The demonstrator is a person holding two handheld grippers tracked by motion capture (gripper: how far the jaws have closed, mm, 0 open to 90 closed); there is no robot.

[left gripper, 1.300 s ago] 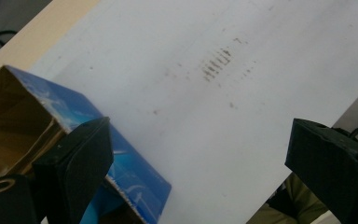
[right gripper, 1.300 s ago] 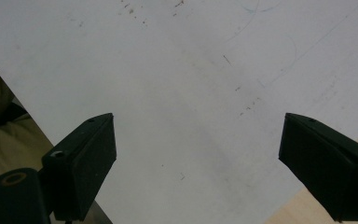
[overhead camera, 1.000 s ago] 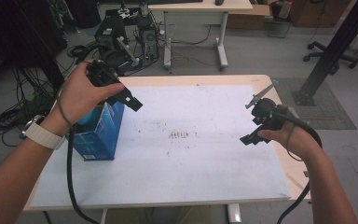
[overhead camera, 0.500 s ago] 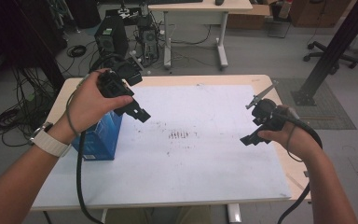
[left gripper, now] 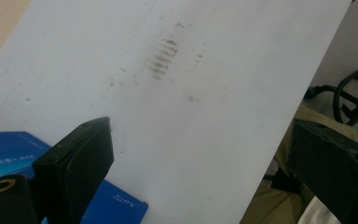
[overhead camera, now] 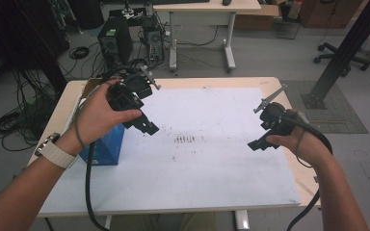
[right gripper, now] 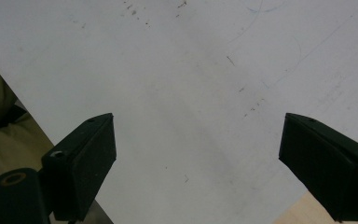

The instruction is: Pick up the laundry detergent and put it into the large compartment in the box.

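**Grippers held wide over a white sheet, one blue box at the left**

Two grippers are in hand above the table (overhead camera: 279,83), one per hand. The left gripper (overhead camera: 142,118) is raised above the table's left part, its two black jaws standing wide apart with nothing between them; its own view looks down past them onto the white sheet (overhead camera: 212,173) that covers most of the tabletop. The right gripper (overhead camera: 262,134) is held over the sheet's right part, well apart from the left one, its two jaws likewise spread wide and empty.

One blue box (overhead camera: 107,147) stands on the table near its left edge, just under the left hand (overhead camera: 99,113) and partly hidden by it; a corner of it appears low in the left gripper view (left gripper: 9,151), beside the near jaw. Neither gripper touches it.

One cluster of dark smudge marks (overhead camera: 185,139) sits near the sheet's middle, between the two grippers. One watch with a pale strap (overhead camera: 55,153) is on the left wrist.
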